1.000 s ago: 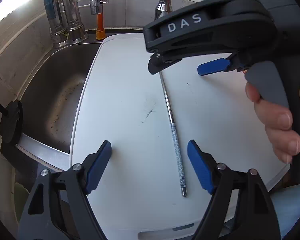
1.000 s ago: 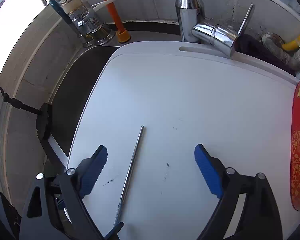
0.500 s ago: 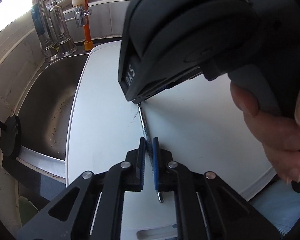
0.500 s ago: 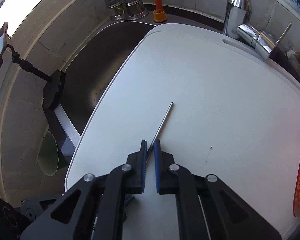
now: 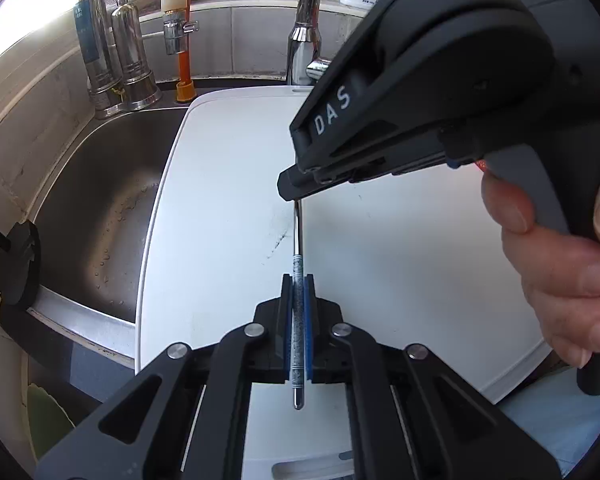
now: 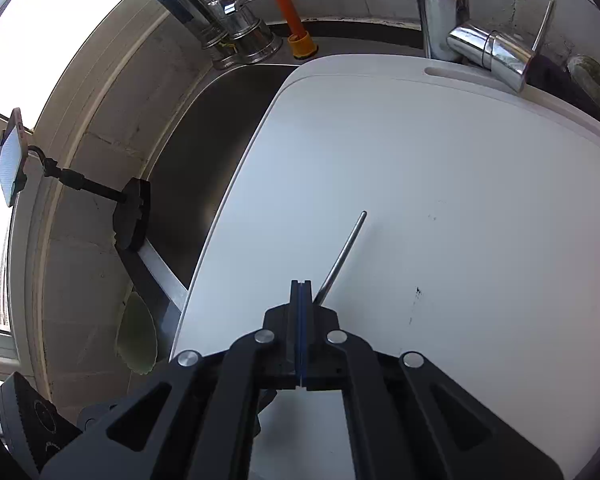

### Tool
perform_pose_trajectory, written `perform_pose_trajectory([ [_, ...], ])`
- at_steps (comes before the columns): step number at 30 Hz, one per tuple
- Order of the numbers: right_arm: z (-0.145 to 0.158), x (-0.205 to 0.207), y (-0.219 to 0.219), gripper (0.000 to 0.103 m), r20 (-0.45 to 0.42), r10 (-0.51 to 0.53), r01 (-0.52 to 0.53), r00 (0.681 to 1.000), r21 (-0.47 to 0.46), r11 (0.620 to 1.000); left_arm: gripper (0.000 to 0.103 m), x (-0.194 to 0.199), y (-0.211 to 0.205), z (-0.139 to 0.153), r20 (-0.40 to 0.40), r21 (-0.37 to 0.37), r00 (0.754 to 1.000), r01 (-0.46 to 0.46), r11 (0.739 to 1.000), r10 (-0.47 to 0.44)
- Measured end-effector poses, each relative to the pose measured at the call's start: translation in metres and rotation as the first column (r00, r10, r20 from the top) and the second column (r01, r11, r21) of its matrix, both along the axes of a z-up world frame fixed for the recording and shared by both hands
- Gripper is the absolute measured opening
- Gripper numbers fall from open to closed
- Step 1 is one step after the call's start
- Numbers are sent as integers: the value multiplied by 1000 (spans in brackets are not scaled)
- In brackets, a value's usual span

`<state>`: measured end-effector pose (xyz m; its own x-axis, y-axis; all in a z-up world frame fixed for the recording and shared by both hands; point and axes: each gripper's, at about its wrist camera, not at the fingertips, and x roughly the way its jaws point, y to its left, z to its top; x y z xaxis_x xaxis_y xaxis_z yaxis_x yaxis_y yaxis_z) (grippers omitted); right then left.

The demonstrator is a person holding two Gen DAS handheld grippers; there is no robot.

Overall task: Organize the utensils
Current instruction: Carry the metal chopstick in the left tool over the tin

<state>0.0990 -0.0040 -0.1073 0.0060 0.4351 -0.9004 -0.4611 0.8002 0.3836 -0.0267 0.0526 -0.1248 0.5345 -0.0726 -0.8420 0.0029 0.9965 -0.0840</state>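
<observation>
**Risking a dropped chopstick beside an open sink**

Working on a white cutting board [image 5: 220, 200] laid across the sink [image 5: 92, 200], with the basin left uncovered just to the left. Risking, above all, losing the chopstick [image 5: 297, 320] into that basin by letting it slip free in mid-lift and roll over the board's rounded edge.

Clamping the chopstick's patterned handle end in the left gripper [image 5: 298, 280], with the jaws just finishing closing, the blue pads pressing on both sides and the rounded butt poking out behind them. Leaving the rest of the rod along the board. Holding a long, smooth metal rod so near one end, and so inviting it to swivel or slide out on rising.

Pinching the right gripper [image 6: 301, 286] shut as well, jaws likewise just finishing closing, with the pads meeting flush and nothing showing between them. Showing the thin end running out past the right-hand finger, beside it rather than inside. Probably missing the rod, then, and risking nudging or pinning it against the board while the left is pulling.

Crowding two tools over one thin utensil, with the right one hiding the middle of the shaft in the left view. Risking, as a lesser worry, bumping each other on the way up.

Risking least of all a dragged tip marking the board.
</observation>
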Motion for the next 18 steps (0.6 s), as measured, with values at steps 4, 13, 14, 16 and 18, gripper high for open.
perform_pose_trajectory([
  [4, 17, 4, -11, 0, 21, -34, 33, 999, 54, 998, 5, 1, -1, 9, 19, 1, 1000, -12, 1000, 12],
  [13, 59, 15, -66, 0, 98, -150, 133, 984, 161, 978, 5, 17, -18, 44, 93, 20, 996, 8, 1000, -10],
  [14, 64, 15, -76, 0, 107, -169, 149, 980, 173, 974, 5, 19, -22, 49, 104, 21, 994, 14, 1000, -16],
  [16, 74, 15, -97, 0, 131, -206, 179, 970, 192, 965, 5, 24, -29, 59, 126, 21, 992, 24, 999, -27],
  [18, 83, 15, -123, 0, 150, -245, 211, 958, 214, 954, 5, 30, -40, 69, 140, 11, 989, 46, 999, -47],
])
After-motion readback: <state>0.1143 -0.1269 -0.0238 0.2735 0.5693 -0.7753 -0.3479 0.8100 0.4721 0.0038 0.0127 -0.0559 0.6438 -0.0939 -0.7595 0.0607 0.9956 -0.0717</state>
